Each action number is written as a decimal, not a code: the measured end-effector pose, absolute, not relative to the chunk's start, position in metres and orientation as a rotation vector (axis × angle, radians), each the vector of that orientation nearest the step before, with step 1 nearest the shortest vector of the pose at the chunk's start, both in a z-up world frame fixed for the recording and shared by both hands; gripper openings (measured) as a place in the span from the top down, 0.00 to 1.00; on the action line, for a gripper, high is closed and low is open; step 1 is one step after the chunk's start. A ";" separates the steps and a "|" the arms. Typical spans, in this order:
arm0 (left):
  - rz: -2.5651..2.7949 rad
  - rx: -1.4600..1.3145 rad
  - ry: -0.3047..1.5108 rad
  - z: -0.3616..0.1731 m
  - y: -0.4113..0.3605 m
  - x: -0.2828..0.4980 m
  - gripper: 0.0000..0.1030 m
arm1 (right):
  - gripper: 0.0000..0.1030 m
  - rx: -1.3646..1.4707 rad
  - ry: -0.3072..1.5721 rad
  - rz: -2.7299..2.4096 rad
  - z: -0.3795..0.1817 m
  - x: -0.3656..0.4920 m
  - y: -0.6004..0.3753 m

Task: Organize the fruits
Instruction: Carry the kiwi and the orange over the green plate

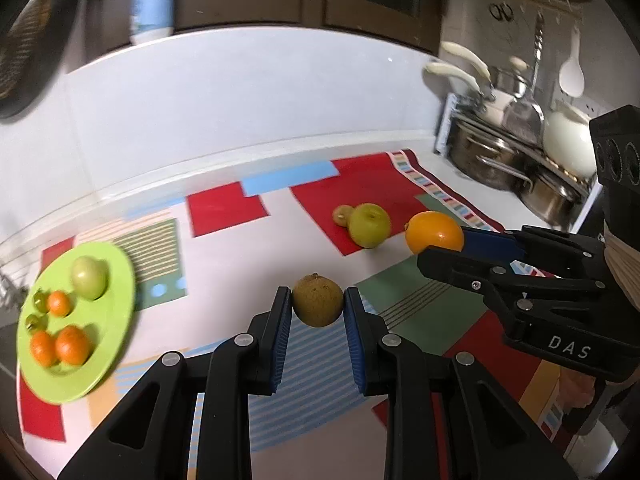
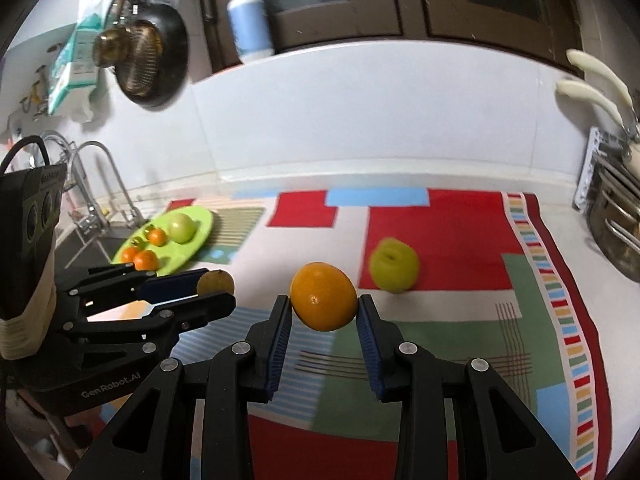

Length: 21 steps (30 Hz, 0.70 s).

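- The left tool (image 1: 318, 305) is closed on a brown, rough-skinned fruit (image 1: 318, 300); its two blue pads (image 1: 283, 320) press the fruit's left and right sides, and the fruit is held above the patterned cloth (image 1: 224, 264) on the tabletop (image 1: 480, 188).
- From the right wrist view the same brown fruit (image 2: 216, 282) shows at about 9 o'clock, sitting at the tips of the left tool (image 2: 200, 292).
- The right tool (image 2: 324, 312) is closed on an orange (image 2: 323, 296), pads touching it on both sides, with the orange clear of the cloth (image 2: 440, 232).
- From the left wrist view that orange (image 1: 434, 232) sits at about 2 o'clock, at the tip of the right tool (image 1: 460, 248).
- A green plate (image 1: 116, 308) lies at 9 o'clock in the left view, on the cloth's left part. It carries a green apple (image 1: 90, 278), three small orange fruits (image 1: 72, 345) and two small greenish fruits (image 1: 40, 300).
- A second green apple (image 1: 370, 225) rests loose on a red patch of the cloth at about 1 o'clock, with a smaller yellowish fruit (image 1: 343, 215) just beside it on its left; whether they touch is unclear.
- In the right view this loose apple (image 2: 394, 266) is blurred, just right of the held orange.
- Steel pots (image 1: 492, 160) stand at 3 o'clock at the tabletop's right end, and a pump bottle (image 2: 250, 24) stands on the ledge at 12 o'clock.
- A sink faucet (image 2: 100, 184) shows at 9 o'clock in the right view, behind the plate (image 2: 200, 232).
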State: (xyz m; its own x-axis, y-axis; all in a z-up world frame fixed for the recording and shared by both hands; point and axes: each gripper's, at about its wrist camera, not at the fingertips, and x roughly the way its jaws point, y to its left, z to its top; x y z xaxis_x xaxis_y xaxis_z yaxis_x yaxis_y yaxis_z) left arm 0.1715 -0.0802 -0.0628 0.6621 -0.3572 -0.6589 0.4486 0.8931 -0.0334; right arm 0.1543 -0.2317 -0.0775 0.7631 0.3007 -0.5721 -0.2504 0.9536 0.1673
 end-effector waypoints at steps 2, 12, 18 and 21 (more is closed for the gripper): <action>-0.440 0.123 0.708 -0.059 -0.072 0.167 0.74 | 0.67 0.083 0.626 0.315 -0.073 0.152 -0.225; -0.342 0.081 0.672 -0.045 -0.018 0.146 0.74 | 0.67 0.068 0.587 0.405 -0.058 0.144 -0.173; -0.286 0.074 0.659 -0.038 0.020 0.136 0.74 | 0.67 0.061 0.573 0.451 -0.052 0.141 -0.137; -0.262 0.073 0.658 -0.036 0.039 0.135 0.74 | 0.67 0.061 0.569 0.471 -0.050 0.142 -0.119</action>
